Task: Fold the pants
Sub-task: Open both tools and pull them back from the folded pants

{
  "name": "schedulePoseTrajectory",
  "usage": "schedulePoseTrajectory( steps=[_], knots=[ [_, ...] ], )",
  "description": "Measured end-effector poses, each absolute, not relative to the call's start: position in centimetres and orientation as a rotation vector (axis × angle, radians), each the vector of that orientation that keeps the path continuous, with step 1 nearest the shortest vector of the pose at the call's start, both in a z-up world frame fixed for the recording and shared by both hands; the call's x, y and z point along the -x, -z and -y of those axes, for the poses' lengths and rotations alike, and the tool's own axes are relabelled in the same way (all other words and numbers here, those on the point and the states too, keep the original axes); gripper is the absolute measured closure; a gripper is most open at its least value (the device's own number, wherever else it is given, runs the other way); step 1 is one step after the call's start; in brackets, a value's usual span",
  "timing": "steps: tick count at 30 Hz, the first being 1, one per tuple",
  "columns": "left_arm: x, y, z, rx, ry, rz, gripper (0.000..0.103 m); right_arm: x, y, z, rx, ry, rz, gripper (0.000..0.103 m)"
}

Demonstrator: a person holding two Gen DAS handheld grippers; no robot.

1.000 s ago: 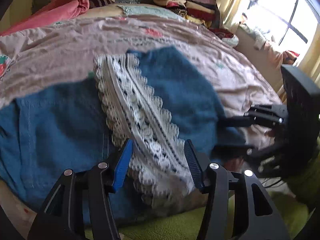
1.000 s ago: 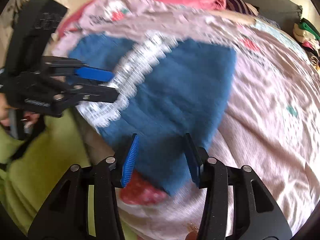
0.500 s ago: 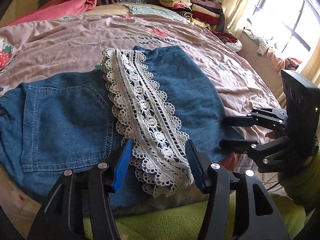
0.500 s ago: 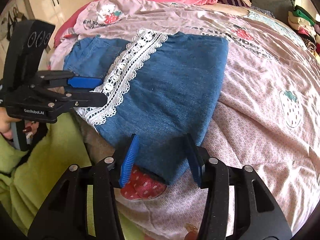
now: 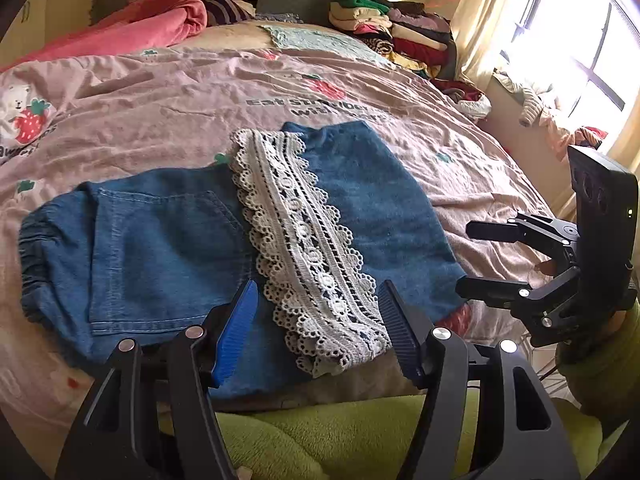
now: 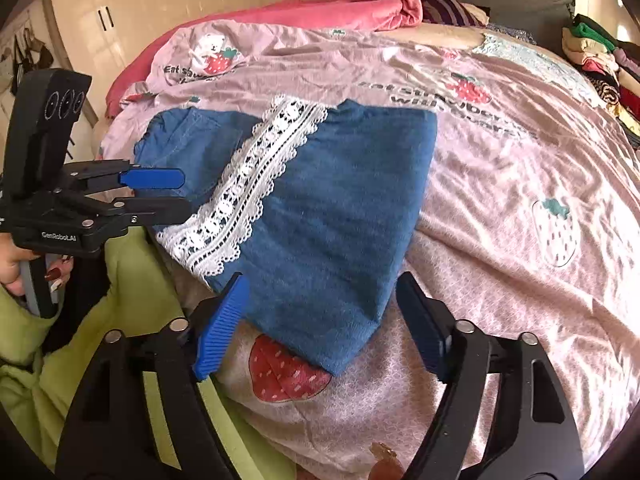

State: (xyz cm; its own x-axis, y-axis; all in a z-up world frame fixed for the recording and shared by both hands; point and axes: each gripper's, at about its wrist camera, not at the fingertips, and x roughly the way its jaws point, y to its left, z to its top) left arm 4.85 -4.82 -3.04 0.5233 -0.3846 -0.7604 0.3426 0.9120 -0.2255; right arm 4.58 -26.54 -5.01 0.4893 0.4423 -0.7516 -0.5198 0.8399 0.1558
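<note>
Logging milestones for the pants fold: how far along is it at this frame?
Done: the denim pants lie on the pink bedspread with one fold made, the lace-trimmed hem laid across the pocket side. In hand: nothing; the left gripper and right gripper are both open, apart from the cloth. Left: probably another fold to make it compact.

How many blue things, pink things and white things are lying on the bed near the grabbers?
Blue: 1, the denim pants
White: 1, the lace trim on the pants
Pink: 2, the strawberry bedspread and the pink blanket bunched at the far end
Total: 4
</note>
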Motion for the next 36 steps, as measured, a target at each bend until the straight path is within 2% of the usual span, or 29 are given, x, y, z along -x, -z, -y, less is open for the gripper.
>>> schedulePoseTrajectory(
  steps=[3,4,5,19,36],
  knots=[
    [-4.6,2.5,4.5,0.047,0.420,-0.914,0.039,-4.6,4.4,26.6,0.089,-0.567,-0.868,0.018],
    [-4.5,2.3,4.3,0.048,0.411,-0.912,0.018,-4.6,4.2,26.6,0.088,-0.562,-0.863,0.018],
    [-4.4,2.2,4.1,0.047,0.399,-0.907,0.011,-4.7,4.0,26.6,0.084,-0.556,-0.857,0.018],
    [-3.0,-0.3,0.8,0.070,0.308,-0.837,0.007,-5.2,-0.4,24.9,0.099,-0.576,-0.756,0.010],
    [-2.2,0.4,-6.3,0.142,0.126,-0.834,0.005,-8.0,-3.5,16.6,0.189,-0.721,-0.701,0.010]
  ],
)
